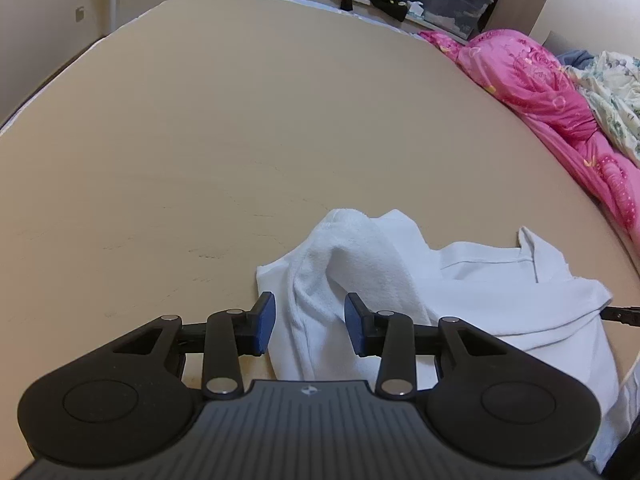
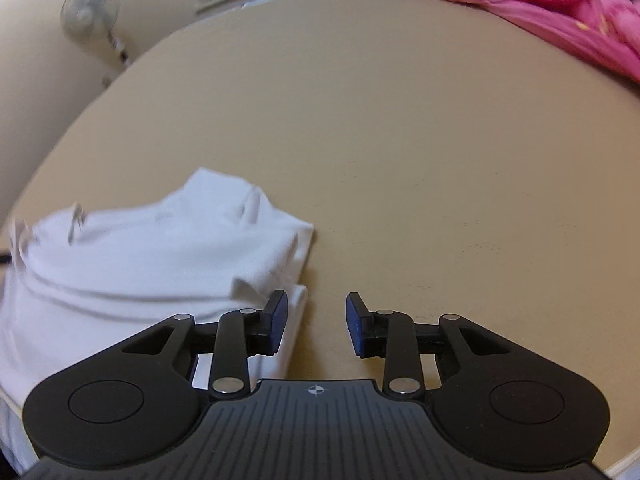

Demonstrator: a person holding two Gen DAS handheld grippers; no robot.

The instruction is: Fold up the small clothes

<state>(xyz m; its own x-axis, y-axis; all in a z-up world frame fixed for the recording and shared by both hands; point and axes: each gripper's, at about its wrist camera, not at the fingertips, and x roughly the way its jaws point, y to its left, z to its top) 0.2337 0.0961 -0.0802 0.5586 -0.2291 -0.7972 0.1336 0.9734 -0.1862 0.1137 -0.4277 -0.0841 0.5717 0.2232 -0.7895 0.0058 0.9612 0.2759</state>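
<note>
White cotton garment (image 1: 460,292) lies rumpled on the tan worktop (image 1: 240,140), near its front edge. Left gripper (image 1: 310,322) hangs over a bunched ridge, jaws partly open with cloth between them, not pinched. Right gripper (image 2: 316,322) sits at the garment's right edge, jaws partly open, holding nothing. Soft, light, floppy stuff, I'd say — best taken by a hem or corner.

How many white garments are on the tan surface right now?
1 white garment, rumpled at the near edge of the tan surface, just ahead of both grippers. Its folds could hide a second small piece.
</note>
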